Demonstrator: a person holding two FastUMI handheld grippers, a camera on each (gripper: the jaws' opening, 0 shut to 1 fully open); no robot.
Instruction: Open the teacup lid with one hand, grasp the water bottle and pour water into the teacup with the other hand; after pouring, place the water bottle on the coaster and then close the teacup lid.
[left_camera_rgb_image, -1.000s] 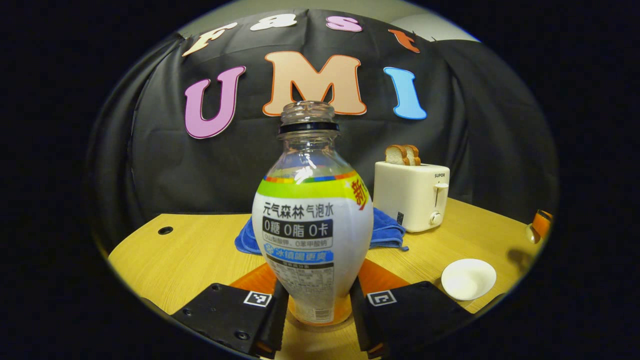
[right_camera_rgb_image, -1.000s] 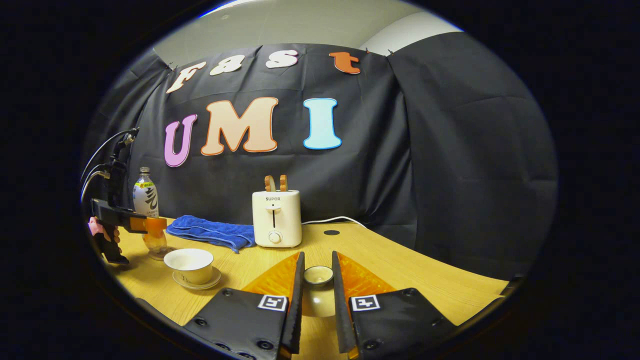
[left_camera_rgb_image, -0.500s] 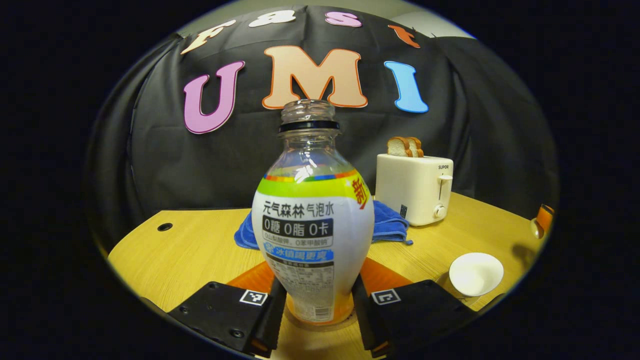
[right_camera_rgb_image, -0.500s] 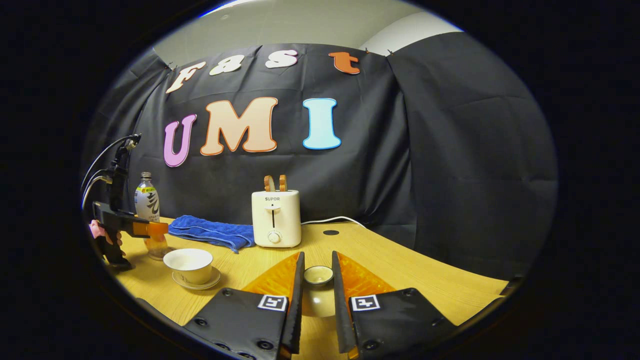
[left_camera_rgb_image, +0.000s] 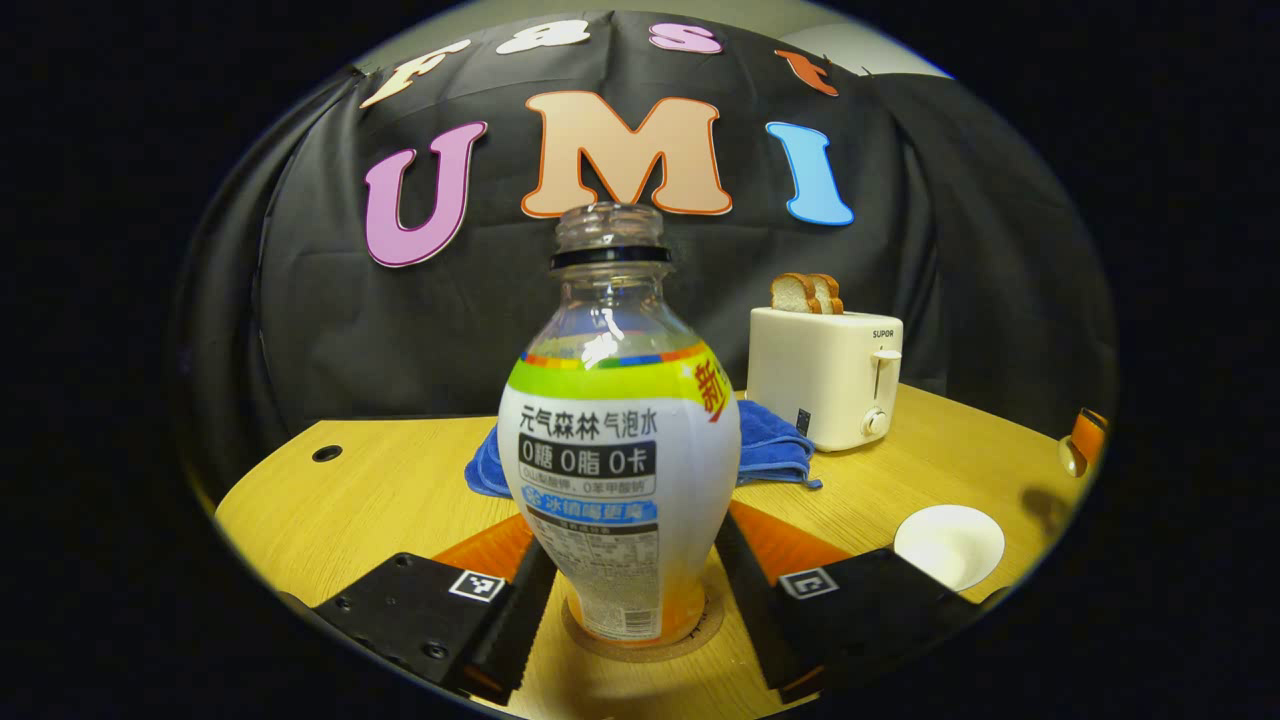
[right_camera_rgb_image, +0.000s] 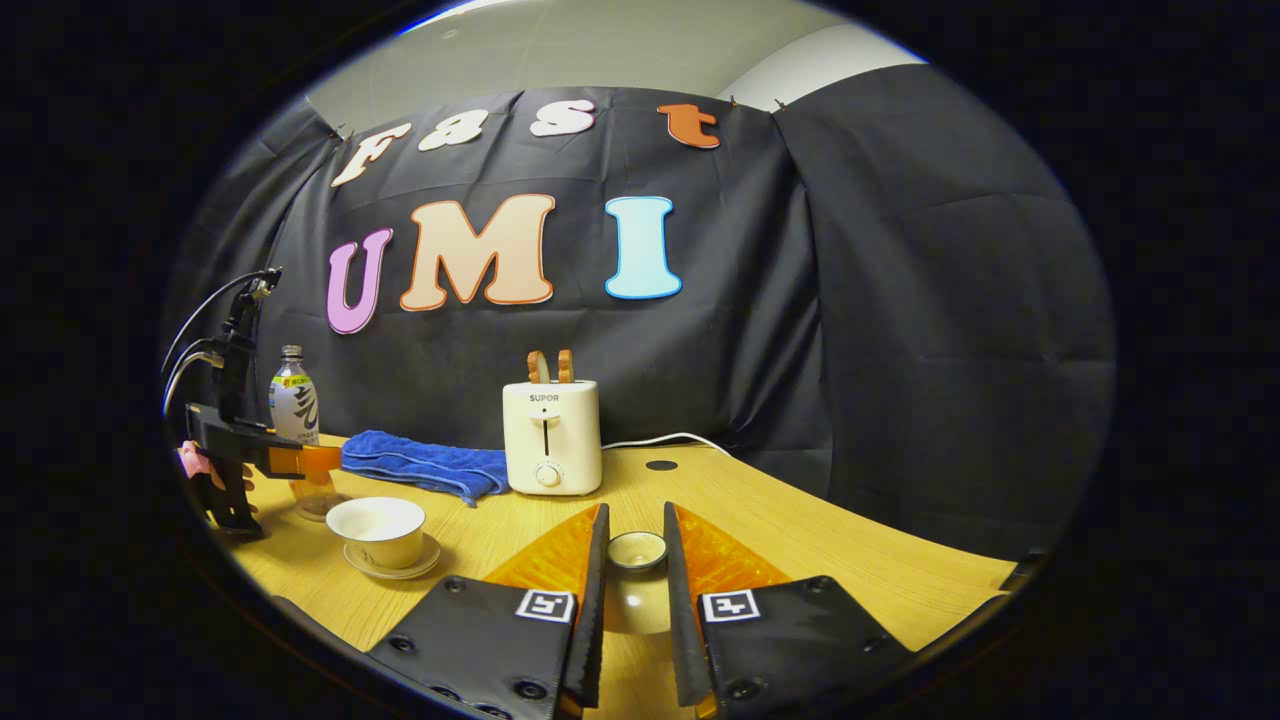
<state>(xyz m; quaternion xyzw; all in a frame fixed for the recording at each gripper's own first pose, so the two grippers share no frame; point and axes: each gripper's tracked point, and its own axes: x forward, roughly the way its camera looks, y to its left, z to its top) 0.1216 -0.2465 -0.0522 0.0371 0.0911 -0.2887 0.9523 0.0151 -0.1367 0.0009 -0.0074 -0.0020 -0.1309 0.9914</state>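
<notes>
Materials and finishes around the toaster

The toaster (right_camera_rgb_image: 552, 437) has a smooth cream plastic shell with a soft sheen; beside it to the left, the towel (right_camera_rgb_image: 422, 467) is nubby, matt blue cloth. Farther left of the toaster, the bottle (left_camera_rgb_image: 620, 430) is clear glossy plastic wrapped in a shiny printed film label, standing on a coaster (left_camera_rgb_image: 640, 640) that looks like matt cork. The cup (right_camera_rgb_image: 378, 531) in front of the toaster is glazed white ceramic, as is the lid (right_camera_rgb_image: 637, 552). The tabletop (right_camera_rgb_image: 800, 560) shows pale, smooth wood grain. The backdrop (right_camera_rgb_image: 900, 300) behind the toaster is matt, creased black cloth.
</notes>
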